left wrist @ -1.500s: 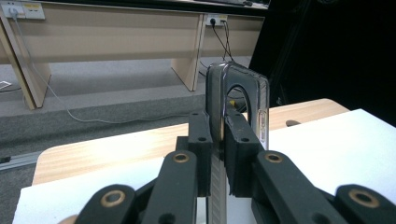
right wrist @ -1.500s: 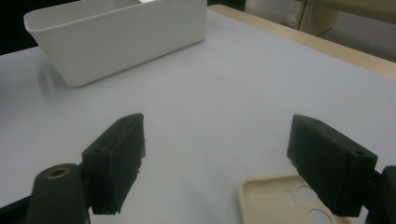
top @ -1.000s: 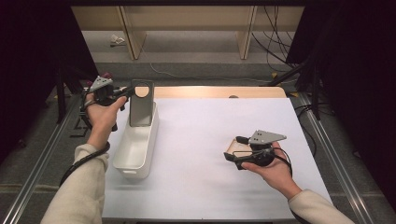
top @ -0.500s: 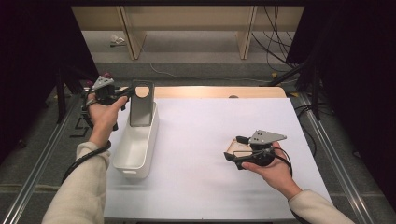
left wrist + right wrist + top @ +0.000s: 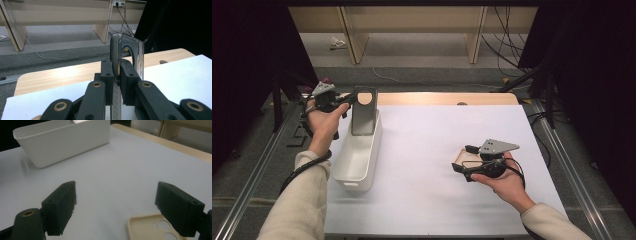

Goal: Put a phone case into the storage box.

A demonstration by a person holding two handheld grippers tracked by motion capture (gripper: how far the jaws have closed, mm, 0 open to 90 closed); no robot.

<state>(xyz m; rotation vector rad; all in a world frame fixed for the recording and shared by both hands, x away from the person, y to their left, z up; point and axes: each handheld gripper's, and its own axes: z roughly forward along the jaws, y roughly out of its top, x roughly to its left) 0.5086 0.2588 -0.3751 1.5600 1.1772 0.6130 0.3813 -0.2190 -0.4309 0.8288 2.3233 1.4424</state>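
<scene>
change since earlier: I'm seeing almost nothing shifting; both hands are keeping their spots, and the dark phone case (image 5: 363,111) is staying upright over the bin's far end.
left gripper: I'm holding the left gripper (image 5: 115,82) at the far left of the table, jaws pinching the dark phone case along its thin edge, camera cutout at the top.
dark phone case: it's standing upright, its lower end dipping into the far end of the white bin (image 5: 343,172); I can't tell whether it's touching the bin floor.
right gripper: I'm keeping the right gripper (image 5: 120,207) low on the near right, jaws spread wide, nothing between them.
beige phone case: the beige phone case (image 5: 150,230) is lying flat on the white mat (image 5: 427,150), hollow side up, just at the gripper's right jaw, well apart from the bin.
step in hand: I'm judging this as dropping the dark case into the bin, release not yet done.
next move: I'm expecting to lower the left gripper a little and spread the jaws so the case settles inside the bin walls; after that the right gripper needs to shift over the beige case and close on its edge.
risk: the upright case could be tipping against the bin rim on release.
</scene>
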